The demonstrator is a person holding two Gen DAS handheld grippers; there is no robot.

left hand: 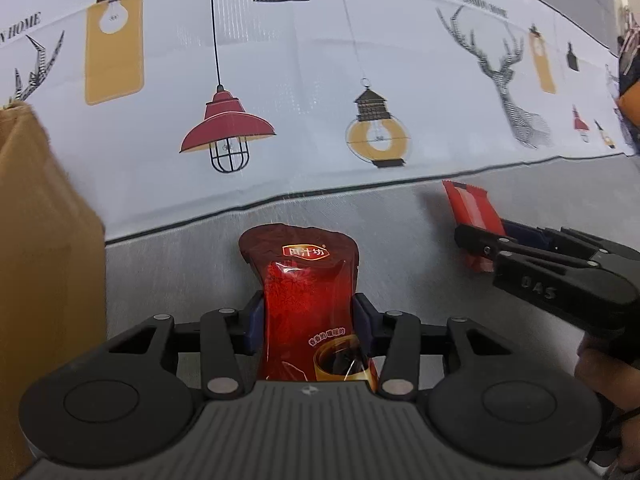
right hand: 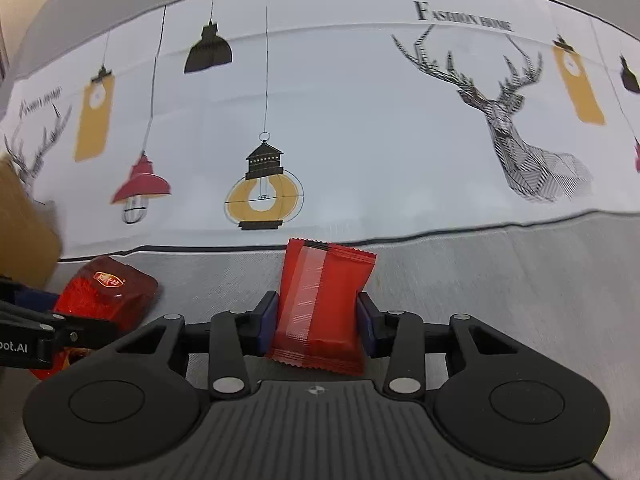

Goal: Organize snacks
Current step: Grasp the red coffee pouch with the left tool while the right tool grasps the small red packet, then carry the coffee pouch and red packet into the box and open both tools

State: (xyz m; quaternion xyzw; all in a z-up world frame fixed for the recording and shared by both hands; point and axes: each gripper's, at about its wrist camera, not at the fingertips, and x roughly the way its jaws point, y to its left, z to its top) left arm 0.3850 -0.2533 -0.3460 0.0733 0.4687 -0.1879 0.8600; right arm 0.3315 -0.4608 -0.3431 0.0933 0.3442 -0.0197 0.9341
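Snacks: two red packets, each in a gripper, over the grey band of the printed tablecloth (right hand: 360, 128).

Left gripper (left hand: 309, 322) grasps the dark red glossy pouch (left hand: 306, 280) across its middle; blue pads (left hand: 255, 326) press both side edges and the film pinches in. Its top flares wide and unsupported beyond the pads.

Right gripper (right hand: 317, 322) clenched on the plain red packet (right hand: 320, 304), pads on both long sides; lower crimped seam sticks out near the camera.

Cardboard box (left hand: 44, 248) at far left, probably the destination. Cannot tell whether it is open on top.

Risks, judged:
- Glossy film is slippery; the pouch could slide through the pads if swung quickly.
- Both packets are soft; hard squeezing may crush the contents.
- The two grippers sit near each other; crossing toward the box could make them collide.
- The pouch's floppy top may catch the box edge.
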